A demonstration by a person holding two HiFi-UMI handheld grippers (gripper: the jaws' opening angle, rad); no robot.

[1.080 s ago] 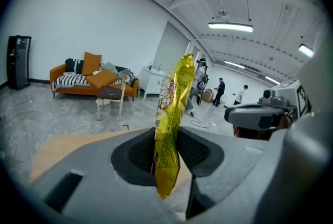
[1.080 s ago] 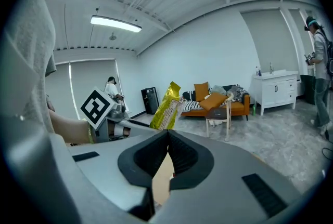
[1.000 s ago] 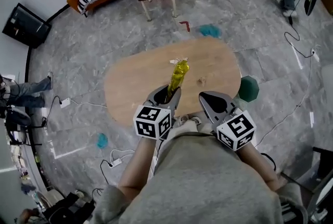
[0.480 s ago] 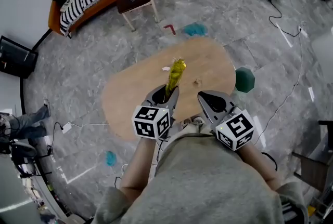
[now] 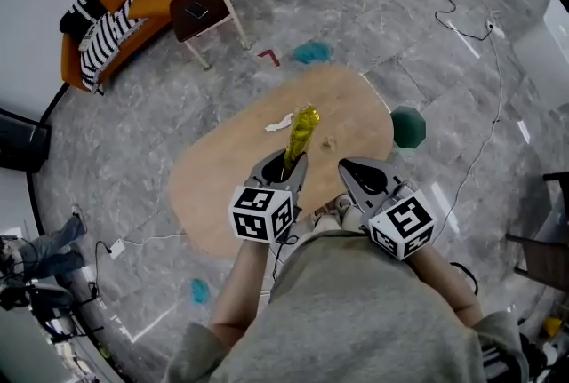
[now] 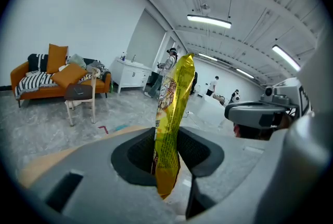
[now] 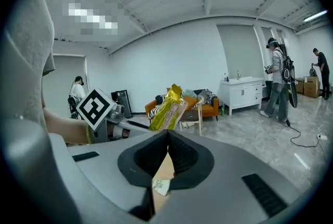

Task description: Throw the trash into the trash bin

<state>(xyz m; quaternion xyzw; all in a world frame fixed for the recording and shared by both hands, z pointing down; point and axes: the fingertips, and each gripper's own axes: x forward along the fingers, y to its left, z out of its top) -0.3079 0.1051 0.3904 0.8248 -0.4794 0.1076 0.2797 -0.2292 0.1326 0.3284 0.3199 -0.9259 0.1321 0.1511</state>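
Yellow crinkled plastic snack wrapper (image 5: 302, 131) stands upright in the left gripper (image 5: 287, 163), whose jaws are pinched on its lower end; its top rises above the light wooden oval table (image 5: 227, 181). So the pick-up looks done, and the carry and the drop are left. A dark green faceted bin (image 5: 408, 126) stands on the grey floor just beside the table's far right edge, and I take that to be the trash bin. The wrapper is well apart from it and not yet over it.

The right gripper (image 5: 348, 166) is held beside the left with its jaw tips together. A pale bit shows low in the gap behind them, and I cannot tell whether it is a pinched scrap or part of the tool.

More remains on the table: a white crumpled scrap of paper (image 5: 279, 122) just beyond the wrapper, and a small brownish crumb (image 5: 328, 142) near it. By my reckoning the job is in its early part.
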